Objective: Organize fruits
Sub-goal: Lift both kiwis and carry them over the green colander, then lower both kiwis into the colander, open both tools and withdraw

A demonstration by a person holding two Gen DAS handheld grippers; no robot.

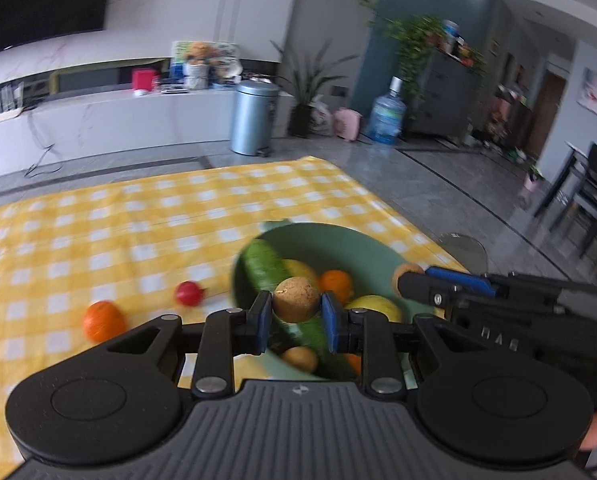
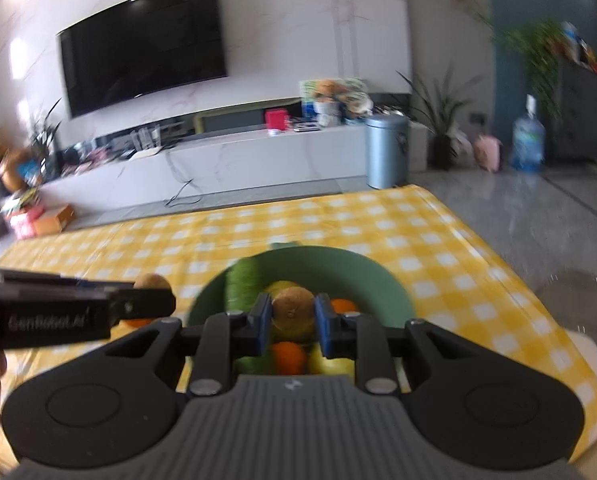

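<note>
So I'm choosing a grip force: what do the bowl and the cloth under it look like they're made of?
The green bowl looks like hard matte ceramic or melamine: a smooth, even wall with a rigid rim and no sharp glare. I can't tell which. The yellow checked cloth looks like a coated or plastic sheet rather than woven fabric: it lies flat with faint creases and a slight sheen, though blur leaves that open.
</note>
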